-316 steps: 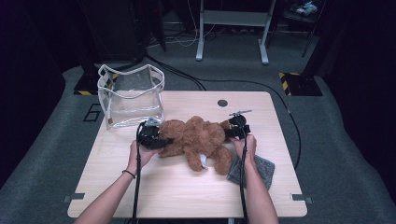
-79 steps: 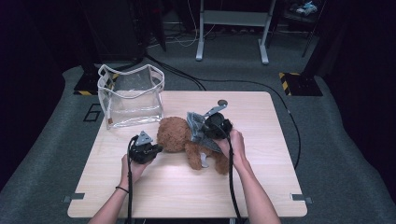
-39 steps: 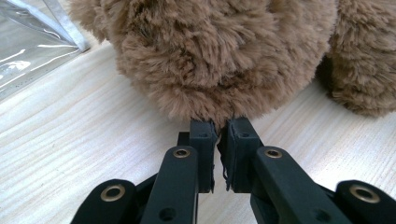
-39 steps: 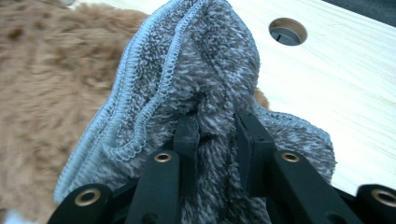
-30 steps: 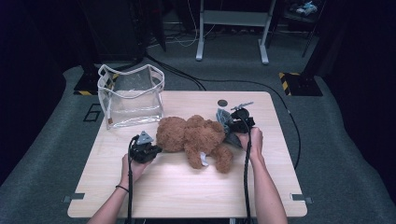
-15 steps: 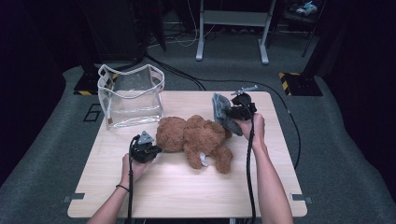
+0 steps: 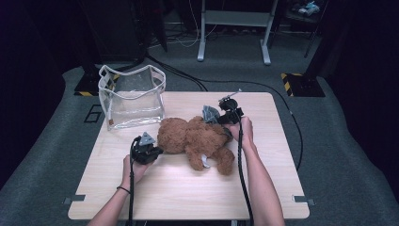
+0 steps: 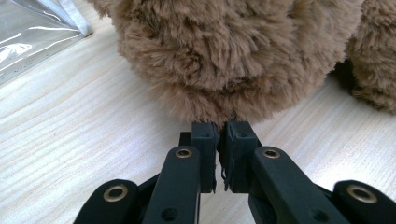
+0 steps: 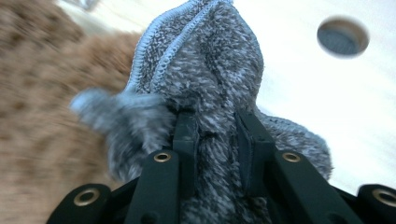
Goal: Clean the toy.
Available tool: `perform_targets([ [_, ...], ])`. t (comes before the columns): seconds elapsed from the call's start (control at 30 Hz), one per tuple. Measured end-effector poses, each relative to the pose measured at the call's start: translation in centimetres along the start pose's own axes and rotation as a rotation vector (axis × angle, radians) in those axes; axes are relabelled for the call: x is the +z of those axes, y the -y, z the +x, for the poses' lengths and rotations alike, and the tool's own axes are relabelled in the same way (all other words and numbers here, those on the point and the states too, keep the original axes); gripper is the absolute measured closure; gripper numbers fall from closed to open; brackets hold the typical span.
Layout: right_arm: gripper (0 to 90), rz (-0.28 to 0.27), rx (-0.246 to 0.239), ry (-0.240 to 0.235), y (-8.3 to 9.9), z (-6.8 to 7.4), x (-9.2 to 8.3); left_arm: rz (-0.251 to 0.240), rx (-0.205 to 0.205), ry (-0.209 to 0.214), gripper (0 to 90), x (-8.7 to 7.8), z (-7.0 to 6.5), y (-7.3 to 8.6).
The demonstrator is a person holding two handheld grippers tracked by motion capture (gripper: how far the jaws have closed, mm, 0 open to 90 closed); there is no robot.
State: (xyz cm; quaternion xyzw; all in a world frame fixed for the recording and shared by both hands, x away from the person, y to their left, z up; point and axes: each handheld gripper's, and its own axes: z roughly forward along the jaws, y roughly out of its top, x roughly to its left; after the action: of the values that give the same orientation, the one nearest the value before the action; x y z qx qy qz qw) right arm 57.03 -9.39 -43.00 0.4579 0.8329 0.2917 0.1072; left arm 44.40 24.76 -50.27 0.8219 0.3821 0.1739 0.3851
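A brown teddy bear (image 7: 193,139) lies on the wooden table (image 7: 282,183), its head toward the left. My left gripper (image 7: 158,151) sits at the bear's head, jaws shut on a pinch of its fur (image 8: 224,60); the left gripper (image 8: 217,135) rests low on the tabletop. My right gripper (image 7: 221,117) is above the bear's far right side, shut on a bunched grey cloth (image 7: 210,114). In the right gripper view the cloth (image 9: 205,56) bulges out between and past the jaws of the right gripper (image 9: 217,128), with the blurred bear (image 9: 37,93) at the left.
A clear plastic bag (image 7: 131,96) with white trim stands open at the table's back left; its corner (image 8: 28,37) lies near the bear's head. A round hole (image 9: 342,36) is set in the tabletop beyond the cloth. Cables trail from both grippers toward the front edge.
The right gripper swung out toward the table's back right with the cloth, then came back left and down over the bear. The left gripper and the bear have stayed put.
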Motion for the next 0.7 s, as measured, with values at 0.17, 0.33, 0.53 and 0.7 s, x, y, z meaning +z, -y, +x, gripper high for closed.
perform_targets([
  [0.17,72.3,0.022,0.018,0.023,1.2,-0.9,0.8,0.001,-0.011,0.001,84.7,0.0,0.1,0.1],
  [0.33,72.5,0.023,0.017,0.064,1.9,-1.5,0.6,0.004,-0.016,0.005,84.8,0.0,0.2,0.2],
  [0.53,72.5,0.017,0.026,0.146,2.5,-2.6,0.0,-0.002,-0.027,0.007,85.1,0.0,0.3,0.3],
  [0.7,72.5,0.031,0.059,0.212,3.6,-4.2,-0.6,0.0,-0.03,0.008,85.5,0.1,0.3,0.3],
])
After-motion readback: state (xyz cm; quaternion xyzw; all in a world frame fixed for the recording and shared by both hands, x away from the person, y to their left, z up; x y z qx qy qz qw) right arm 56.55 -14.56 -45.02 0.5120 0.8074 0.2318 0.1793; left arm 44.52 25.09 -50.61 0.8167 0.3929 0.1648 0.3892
